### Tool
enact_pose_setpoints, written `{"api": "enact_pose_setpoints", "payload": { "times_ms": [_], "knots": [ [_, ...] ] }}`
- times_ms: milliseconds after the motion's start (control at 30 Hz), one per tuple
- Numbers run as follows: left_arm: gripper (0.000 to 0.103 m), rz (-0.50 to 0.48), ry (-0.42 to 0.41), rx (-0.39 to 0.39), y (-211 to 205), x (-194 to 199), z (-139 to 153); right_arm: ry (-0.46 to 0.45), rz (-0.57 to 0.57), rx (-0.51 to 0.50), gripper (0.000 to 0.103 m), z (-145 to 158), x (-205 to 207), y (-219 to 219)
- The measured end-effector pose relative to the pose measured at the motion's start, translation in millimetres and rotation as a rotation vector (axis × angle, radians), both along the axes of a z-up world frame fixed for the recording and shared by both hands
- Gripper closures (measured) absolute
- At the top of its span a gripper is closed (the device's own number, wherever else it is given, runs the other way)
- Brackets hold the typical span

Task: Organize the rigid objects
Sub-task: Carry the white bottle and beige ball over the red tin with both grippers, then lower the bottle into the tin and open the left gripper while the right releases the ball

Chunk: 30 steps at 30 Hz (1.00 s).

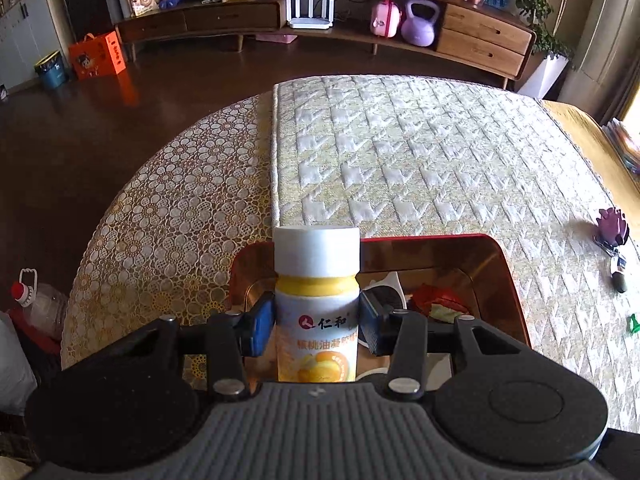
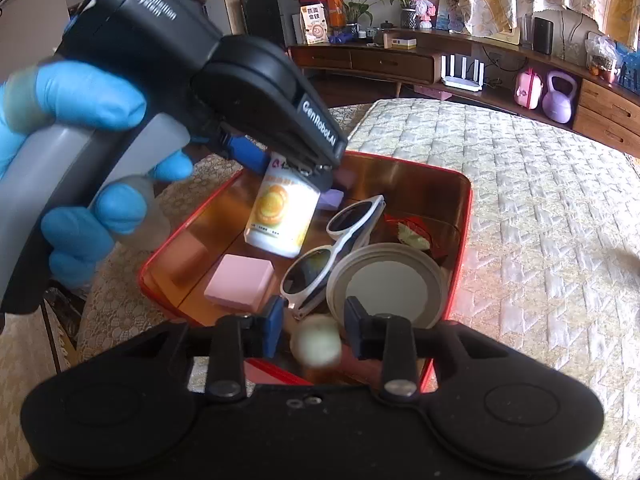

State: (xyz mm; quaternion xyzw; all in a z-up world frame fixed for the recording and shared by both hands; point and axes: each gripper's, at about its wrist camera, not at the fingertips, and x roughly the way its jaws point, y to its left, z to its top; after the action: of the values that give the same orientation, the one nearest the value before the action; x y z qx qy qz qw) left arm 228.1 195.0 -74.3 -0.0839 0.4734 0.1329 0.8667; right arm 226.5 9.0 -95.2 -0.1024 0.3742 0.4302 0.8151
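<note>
While the red tin [image 2: 460, 216] fills mid-frame, the left gripper [image 1: 316, 326] clamps a supplement bottle [image 1: 316, 308] above it.
Bottle label reads "仁和"; the gripper body, upper left in the right wrist view, reads "GenRoboAI". Only that view shows the tin's white sunglasses [image 2: 332, 252], round mirror [image 2: 386, 284] and pink block [image 2: 240, 280]. The right gripper [image 2: 314, 330] is parted around a blurred pale ball [image 2: 316, 346]; grip unclear.
</note>
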Motion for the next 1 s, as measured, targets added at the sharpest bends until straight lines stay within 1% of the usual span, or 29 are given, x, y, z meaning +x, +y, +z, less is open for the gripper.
{"api": "enact_pose_setpoints", "payload": {
  "times_ms": [100,167,233,433,500,533,567,733,933,1000],
  "knots": [
    [0.059,-0.013,0.004,0.002,-1.3,-2.5,-1.2,-0.001,-0.011,0.022,0.06,2.1,-0.7,-3.0],
    [0.059,-0.009,0.004,0.004,-1.8,-2.9,-1.4,-0.002,-0.013,0.035,0.06,3.7,-2.3,-6.1],
    [0.059,-0.01,0.003,0.01,-4.0,-2.9,-1.9,-0.011,-0.018,0.049,0.058,7.2,-4.7,-11.0],
    [0.058,0.027,-0.008,-0.042,-2.1,-5.7,-1.6,-0.035,-0.036,0.094,0.049,20.6,-11.2,-28.8],
    [0.055,0.035,-0.015,-0.054,-2.6,-7.7,0.1,-0.032,-0.05,0.107,0.048,23.7,-11.2,-35.0],
    [0.049,0.038,-0.021,-0.061,-3.0,-9.1,1.2,-0.032,-0.059,0.112,0.048,24.6,-12.0,-38.4],
    [0.046,0.041,-0.027,-0.065,-3.7,-10.5,2.4,-0.032,-0.065,0.116,0.048,26.3,-12.1,-41.4],
    [0.045,0.042,-0.045,-0.071,-12.8,-18.6,11.5,-0.029,-0.101,0.142,0.045,34.9,-13.2,-60.0],
    [0.045,0.006,-0.069,-0.08,-35.0,-30.3,25.0,-0.037,-0.135,0.161,0.042,45.4,-16.1,-85.6],
    [0.041,-0.008,-0.079,-0.077,-45.0,-34.4,29.3,-0.04,-0.146,0.17,0.04,49.4,-16.9,-94.9]
  ]
}}
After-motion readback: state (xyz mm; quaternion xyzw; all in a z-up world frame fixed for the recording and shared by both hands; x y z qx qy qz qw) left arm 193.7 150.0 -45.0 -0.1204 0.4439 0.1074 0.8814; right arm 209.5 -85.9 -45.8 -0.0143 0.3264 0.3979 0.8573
